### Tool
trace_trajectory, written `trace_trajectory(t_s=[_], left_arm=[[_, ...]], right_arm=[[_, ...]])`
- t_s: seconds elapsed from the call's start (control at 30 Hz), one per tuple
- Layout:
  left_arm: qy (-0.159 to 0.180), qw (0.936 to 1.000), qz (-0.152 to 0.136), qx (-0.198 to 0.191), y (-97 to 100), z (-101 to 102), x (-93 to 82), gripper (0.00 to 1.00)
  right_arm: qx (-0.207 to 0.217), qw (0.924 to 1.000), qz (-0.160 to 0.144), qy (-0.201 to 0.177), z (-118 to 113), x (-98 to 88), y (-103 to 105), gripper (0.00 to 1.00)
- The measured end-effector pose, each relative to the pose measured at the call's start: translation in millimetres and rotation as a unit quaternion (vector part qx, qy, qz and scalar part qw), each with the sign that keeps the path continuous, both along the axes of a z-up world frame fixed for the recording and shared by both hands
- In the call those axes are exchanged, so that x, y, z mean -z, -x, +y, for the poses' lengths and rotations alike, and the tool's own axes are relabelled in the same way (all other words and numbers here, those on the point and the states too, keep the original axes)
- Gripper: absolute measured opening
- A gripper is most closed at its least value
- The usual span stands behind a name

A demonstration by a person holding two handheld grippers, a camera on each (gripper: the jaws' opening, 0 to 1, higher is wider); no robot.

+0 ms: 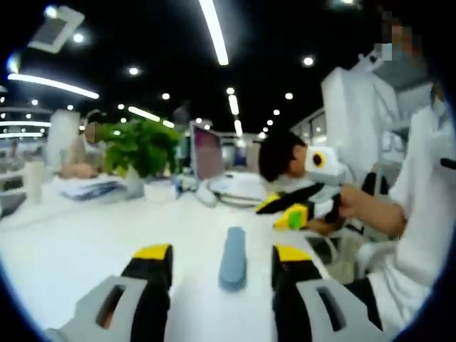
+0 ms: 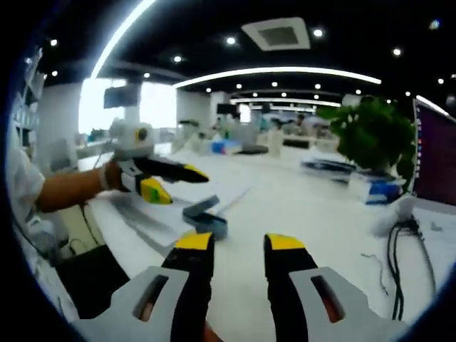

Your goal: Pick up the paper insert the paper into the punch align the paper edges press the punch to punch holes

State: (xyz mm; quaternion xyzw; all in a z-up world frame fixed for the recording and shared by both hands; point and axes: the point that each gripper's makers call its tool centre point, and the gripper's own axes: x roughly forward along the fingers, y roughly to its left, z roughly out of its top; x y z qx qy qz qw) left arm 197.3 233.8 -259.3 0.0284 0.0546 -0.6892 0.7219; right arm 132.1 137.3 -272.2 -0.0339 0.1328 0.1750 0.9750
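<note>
Both grippers hover over the white desk (image 2: 320,214), jaws wide apart, nothing held. Blue-grey punch (image 2: 204,217) sits near the desk edge w/ paper (image 2: 178,199) under and beside it. Paper's thin, floppy, prob slides easily; best pinched at a free edge.

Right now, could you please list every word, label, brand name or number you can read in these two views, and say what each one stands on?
No text can be read.
Grey-blue hole punch on the white table: no label shows.
Lit purple monitor screen: too blurred to read.
Stack of papers beside the green potted plant: too small to tell.
Yellow-tipped left gripper and right gripper: no markings show.
</note>
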Motion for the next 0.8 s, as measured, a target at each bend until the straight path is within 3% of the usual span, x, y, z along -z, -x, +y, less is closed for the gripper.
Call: trace_trajectory(t_s=[0.37, 0.47, 0.6, 0.7, 0.8], left_arm=[[-0.066, 0.9968, -0.01, -0.043, -24.0, 71.9, 32.5, 0.6], [-0.074, 0.9963, -0.008, -0.044, -25.8, 80.4, 36.7, 0.6], [-0.095, 0.9941, -0.017, -0.048, -28.5, 85.1, 46.3, 0.6], [-0.092, 0.9946, -0.017, -0.045, -28.7, 83.3, 42.9, 0.6], [-0.092, 0.9946, -0.015, -0.046, -29.3, 83.7, 41.6, 0.6]], right_arm=[[-0.027, 0.9994, 0.007, -0.019, 14.4, 11.4, 0.1, 0.35], [-0.035, 0.9992, 0.009, -0.015, 18.4, 13.4, 0.4, 0.35], [-0.063, 0.9978, 0.01, 0.019, 19.9, 17.4, -2.8, 0.36], [-0.07, 0.9972, 0.013, 0.024, 15.0, 15.8, -9.2, 0.37], [-0.132, 0.9908, 0.022, 0.017, 23.0, 14.6, -15.2, 0.38]])
